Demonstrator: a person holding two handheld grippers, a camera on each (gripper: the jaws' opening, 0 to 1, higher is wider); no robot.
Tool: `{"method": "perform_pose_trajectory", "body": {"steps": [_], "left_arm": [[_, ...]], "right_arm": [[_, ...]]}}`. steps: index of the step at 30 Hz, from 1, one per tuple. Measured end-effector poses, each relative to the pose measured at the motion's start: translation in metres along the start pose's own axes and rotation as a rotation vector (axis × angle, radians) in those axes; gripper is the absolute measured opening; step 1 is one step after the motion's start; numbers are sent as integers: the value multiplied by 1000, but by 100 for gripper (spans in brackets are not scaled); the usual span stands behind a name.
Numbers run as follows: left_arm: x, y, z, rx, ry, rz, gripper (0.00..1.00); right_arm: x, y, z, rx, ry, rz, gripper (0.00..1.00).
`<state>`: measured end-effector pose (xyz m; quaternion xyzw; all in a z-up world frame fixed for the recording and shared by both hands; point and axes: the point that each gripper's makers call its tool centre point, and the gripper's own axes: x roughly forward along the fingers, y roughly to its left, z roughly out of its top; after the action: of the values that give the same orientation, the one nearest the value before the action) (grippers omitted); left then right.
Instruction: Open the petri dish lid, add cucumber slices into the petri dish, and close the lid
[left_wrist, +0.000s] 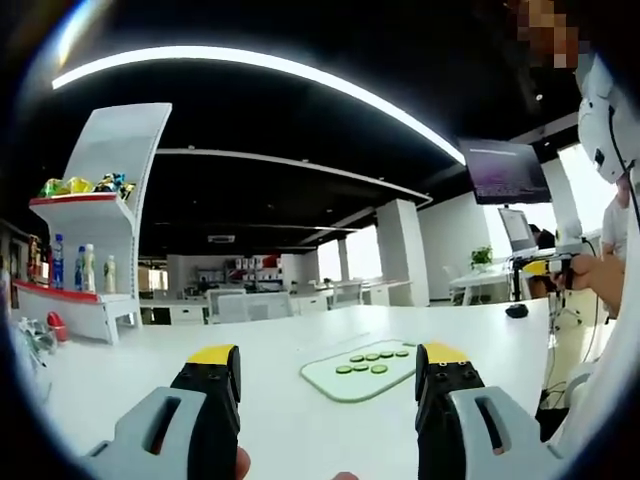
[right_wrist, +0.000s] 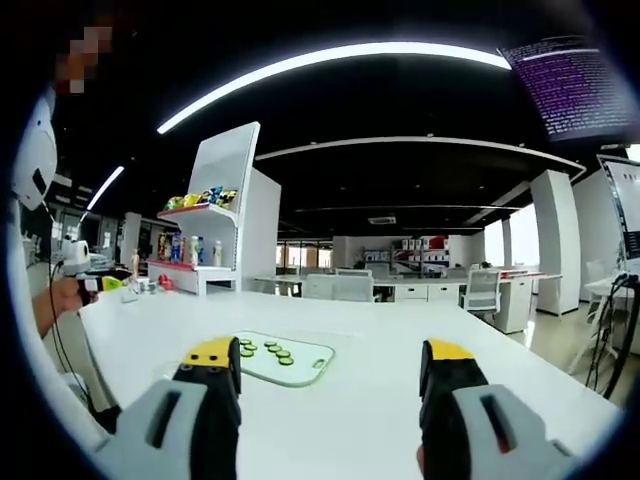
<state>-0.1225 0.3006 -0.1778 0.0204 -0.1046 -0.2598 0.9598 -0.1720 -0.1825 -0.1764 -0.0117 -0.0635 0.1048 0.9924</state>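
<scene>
Cucumber slices (left_wrist: 368, 361) lie in loose rows on a pale cutting board (left_wrist: 330, 385), lower centre of the left gripper view, on the white table (left_wrist: 300, 340). Same slices (right_wrist: 268, 350) and board (right_wrist: 310, 365) show lower centre-left in the right gripper view. Flat and spread apart, likely so each one can be nipped singly.

Petri dish: can't make it out in either view, too far or not in frame, so its place is unknown.

Left gripper (left_wrist: 328, 375): jaws spread wide, nothing between them, board visible through the gap. Right gripper (right_wrist: 330, 375): jaws also parted and empty, board sitting beside the left jaw. Both hang well short of the board, above the table, aimed roughly at it. Reads as a ready pose before any pickup; lid step not yet started, judging by empty jaws.

A person's hand (left_wrist: 600, 275) at the right edge of the left gripper view holds a device; a hand with a device (right_wrist: 70, 290) also shows at the left edge of the right gripper view. Shelf with bottles and snacks (left_wrist: 85, 260) stands upper left, behind the table.
</scene>
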Motion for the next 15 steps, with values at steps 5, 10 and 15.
{"method": "perform_pose_trajectory", "body": {"steps": [5,10,15], "left_arm": [[-1,8,-4,-11,7,19,71],[-1,8,-1,-6,4,16,71],[-1,8,0,-7,6,16,71]], "right_arm": [[5,0,-3,1,1,5,73],[6,-3,1,7,-15,5,72],[6,-3,-2,6,-10,8,72]]}}
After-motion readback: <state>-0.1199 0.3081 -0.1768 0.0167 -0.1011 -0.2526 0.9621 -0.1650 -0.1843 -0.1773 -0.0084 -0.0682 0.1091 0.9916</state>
